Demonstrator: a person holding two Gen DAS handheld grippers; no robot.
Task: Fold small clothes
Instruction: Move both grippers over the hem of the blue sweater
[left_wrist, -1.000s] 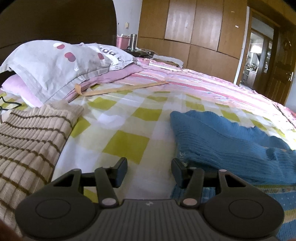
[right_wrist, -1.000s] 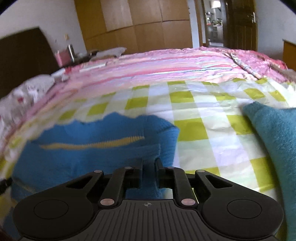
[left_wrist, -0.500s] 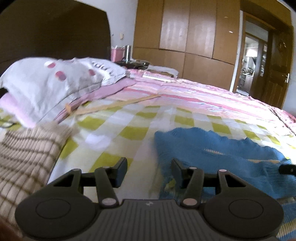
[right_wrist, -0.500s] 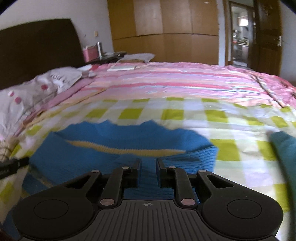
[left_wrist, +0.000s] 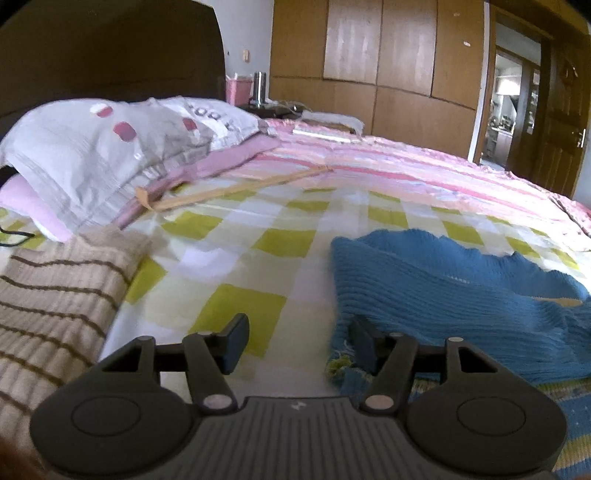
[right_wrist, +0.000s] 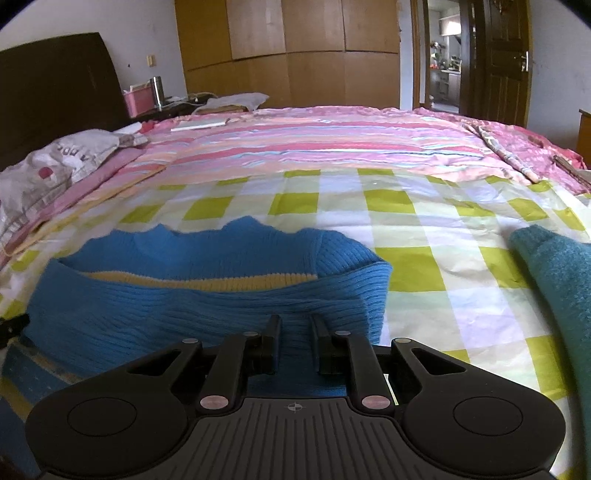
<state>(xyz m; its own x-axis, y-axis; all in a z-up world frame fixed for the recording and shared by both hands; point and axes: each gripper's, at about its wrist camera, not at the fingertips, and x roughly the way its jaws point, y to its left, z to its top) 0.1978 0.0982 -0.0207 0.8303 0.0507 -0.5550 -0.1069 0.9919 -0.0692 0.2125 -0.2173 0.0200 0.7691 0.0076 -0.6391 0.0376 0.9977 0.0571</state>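
While the blue sweater (left_wrist: 454, 291) lies doubled over on the checked sheet (left_wrist: 236, 266), just ahead and right of my left gripper (left_wrist: 297, 341), I judge the fold as begun, not finished. In this view my jaws have just been opening and stand apart; the sweater's edge lies against my right finger, nothing is pinched. A striped beige knit (left_wrist: 55, 302) sits to my left, seemingly folded already. Compared with a second ago, the sweater's folded edge reaches farther up and left.

From my right gripper (right_wrist: 293, 341), the sweater (right_wrist: 207, 306) is directly ahead, its top layer turned over with a yellow band showing. My jaws are nearly shut with blue knit between them, so I take it as gripped. A teal garment (right_wrist: 554, 280) waits at my right, unfolded as far as I can tell. Earlier the fold sat lower and narrower.
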